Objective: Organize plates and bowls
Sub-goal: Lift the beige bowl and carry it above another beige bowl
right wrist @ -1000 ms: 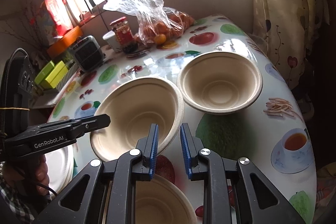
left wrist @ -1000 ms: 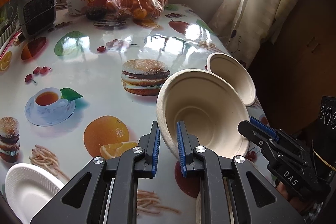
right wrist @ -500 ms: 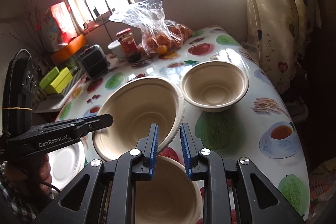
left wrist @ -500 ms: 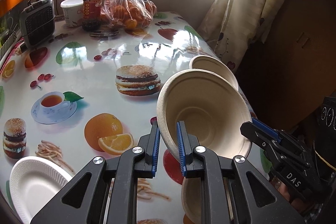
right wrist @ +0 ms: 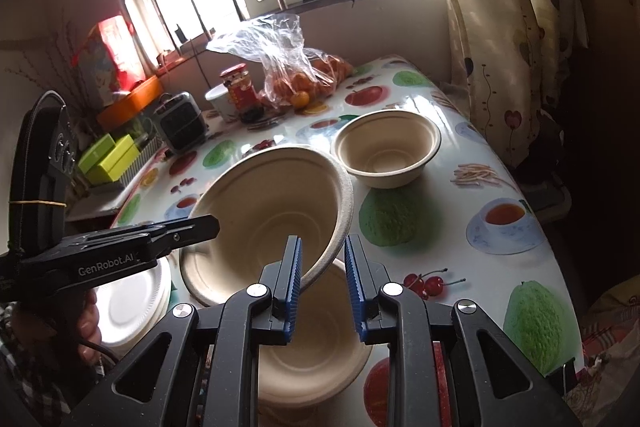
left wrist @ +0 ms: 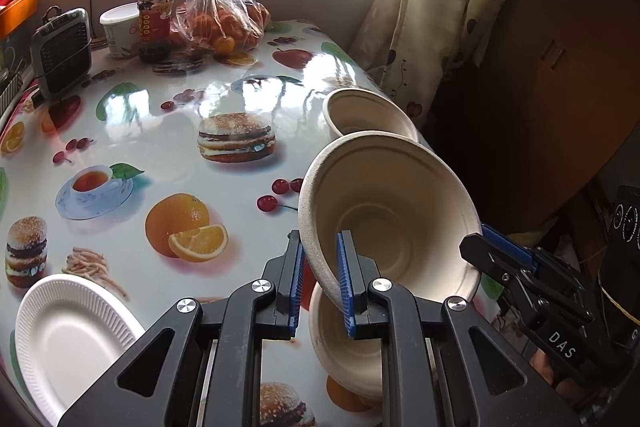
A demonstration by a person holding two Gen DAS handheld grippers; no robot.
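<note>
A: Since a second ago the lifted bowl (left wrist: 384,219) has pulled back from the far bowl (right wrist: 387,151) and now hangs tilted over the near bowl (right wrist: 320,331) on the table (left wrist: 168,131)

B: Grips? The left gripper (left wrist: 320,287) is clamped on its rim. The right gripper (right wrist: 322,291) also looks closed on the opposite rim.

A: So level it first, centre it over the near bowl, then lower both sides evenly and let go together, so it nests, I'd say
</note>
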